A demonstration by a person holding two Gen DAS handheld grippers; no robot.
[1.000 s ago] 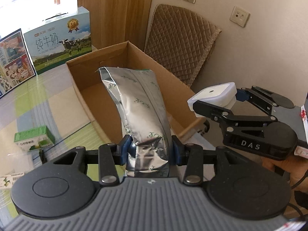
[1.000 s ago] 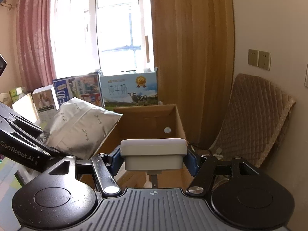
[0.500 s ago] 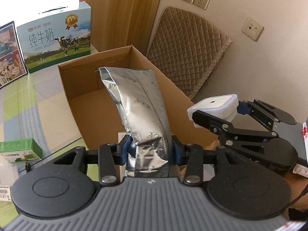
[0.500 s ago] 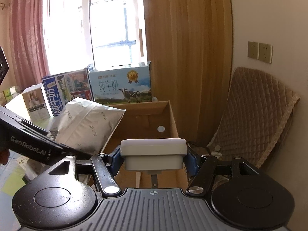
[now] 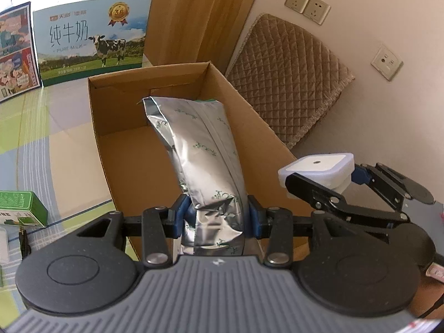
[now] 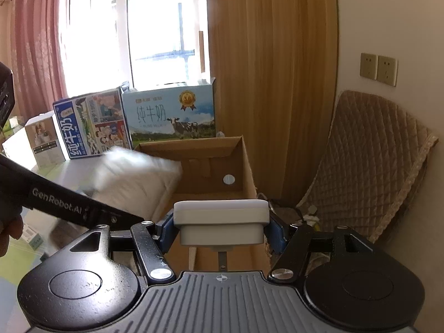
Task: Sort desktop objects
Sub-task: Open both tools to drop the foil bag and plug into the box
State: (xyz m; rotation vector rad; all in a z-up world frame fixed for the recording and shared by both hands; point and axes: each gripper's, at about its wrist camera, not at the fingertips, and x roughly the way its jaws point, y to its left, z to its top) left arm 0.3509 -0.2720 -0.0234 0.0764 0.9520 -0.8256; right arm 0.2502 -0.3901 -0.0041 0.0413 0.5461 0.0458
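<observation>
My left gripper (image 5: 217,216) is shut on a silver foil pouch (image 5: 202,149) and holds it over the open cardboard box (image 5: 127,163). The pouch shows blurred in the right wrist view (image 6: 136,177), with the left gripper's arm (image 6: 63,208) below it. My right gripper (image 6: 220,227) is shut on a white square plug-in device (image 6: 220,216), held at the box's near right corner. In the left wrist view the device (image 5: 316,168) and the right gripper (image 5: 347,191) sit just right of the box's right wall. The box (image 6: 219,163) holds nothing else that I can see.
A blue milk carton box (image 5: 91,36) and a colourful carton (image 5: 16,52) stand behind the cardboard box. A small green box (image 5: 22,212) lies at the left on the checked tablecloth. A quilted brown cushion (image 5: 288,75) leans on the wall at right, under wall sockets (image 5: 308,5).
My left gripper has carried the pouch forward and further over the box. My right gripper with the white device has moved closer to the box's right side.
</observation>
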